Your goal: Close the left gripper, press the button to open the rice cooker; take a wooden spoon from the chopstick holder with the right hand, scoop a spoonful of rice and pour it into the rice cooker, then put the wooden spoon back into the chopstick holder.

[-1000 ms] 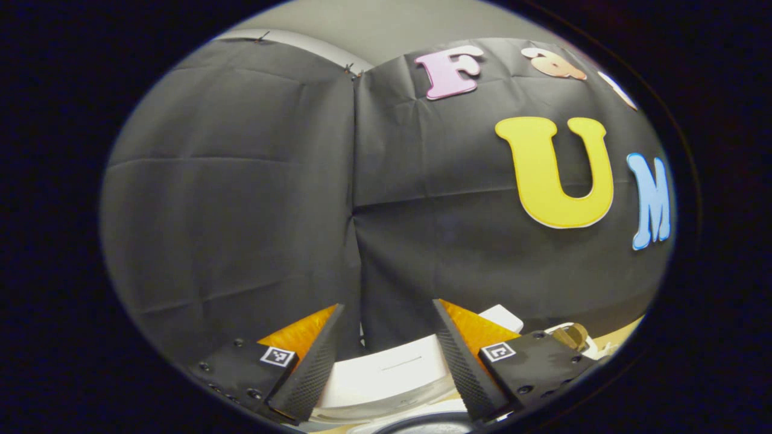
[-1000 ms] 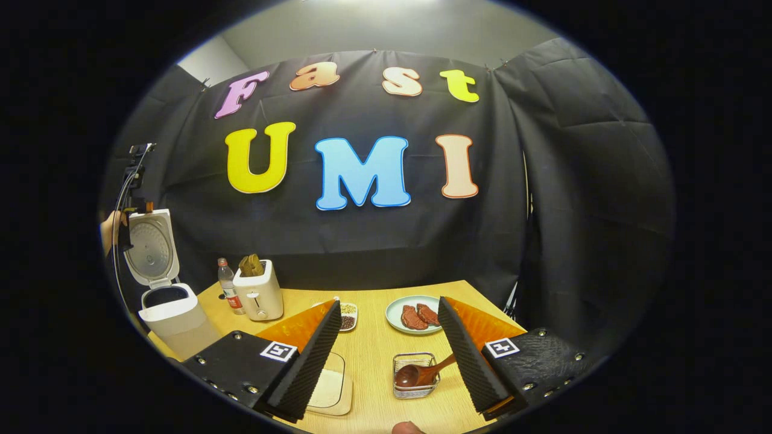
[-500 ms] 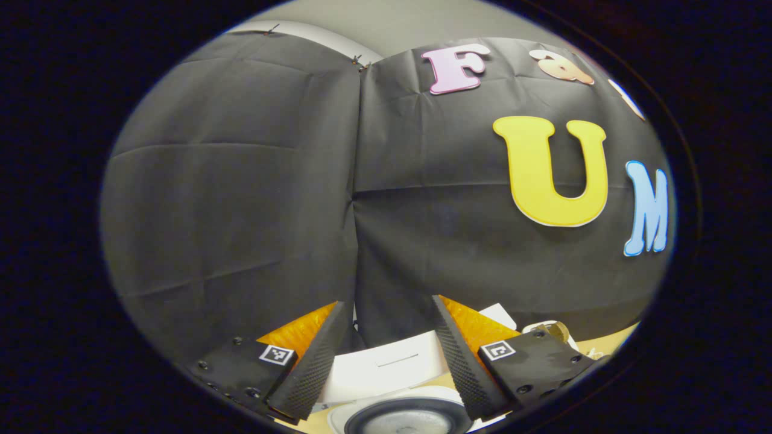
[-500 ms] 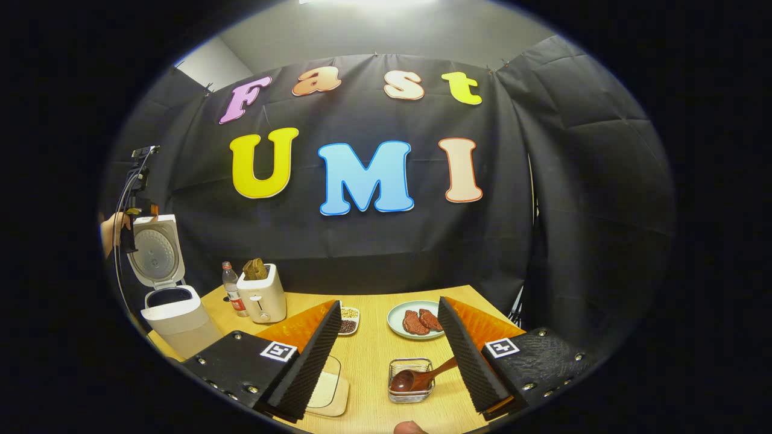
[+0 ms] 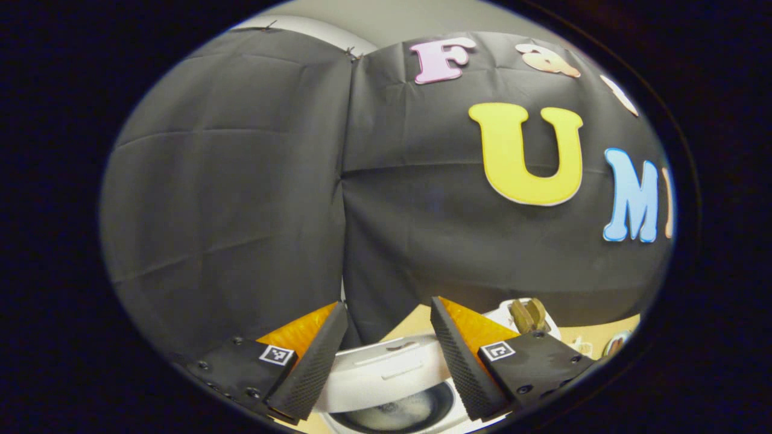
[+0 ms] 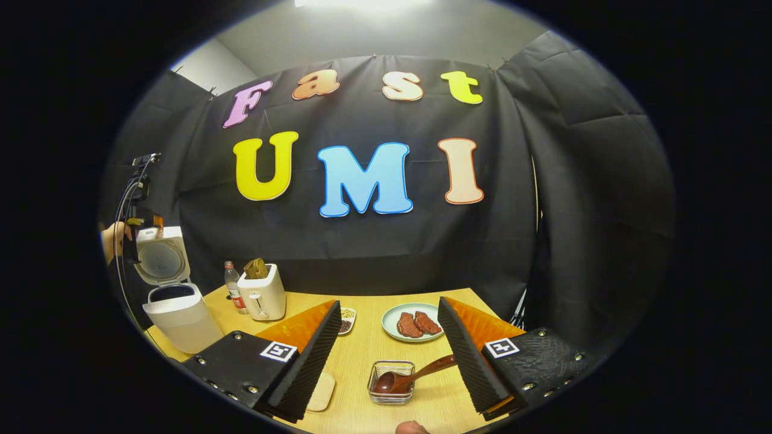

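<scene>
On the tabletop (image 6: 362,367) the rice cooker (image 6: 175,313) stands lid-up at the left, one wooden spoon (image 6: 410,377) lies in the wire chopstick holder (image 6: 392,392), two meat pieces sit on a plate (image 6: 389,322), and both the left tool (image 5: 386,361) and the right tool (image 6: 389,361) hover open, holding nothing.

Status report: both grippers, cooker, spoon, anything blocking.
Left gripper open above white rice cooker, lid up. Right gripper open, empty. Brown wooden spoon in wire holder. Nothing blocking.
</scene>
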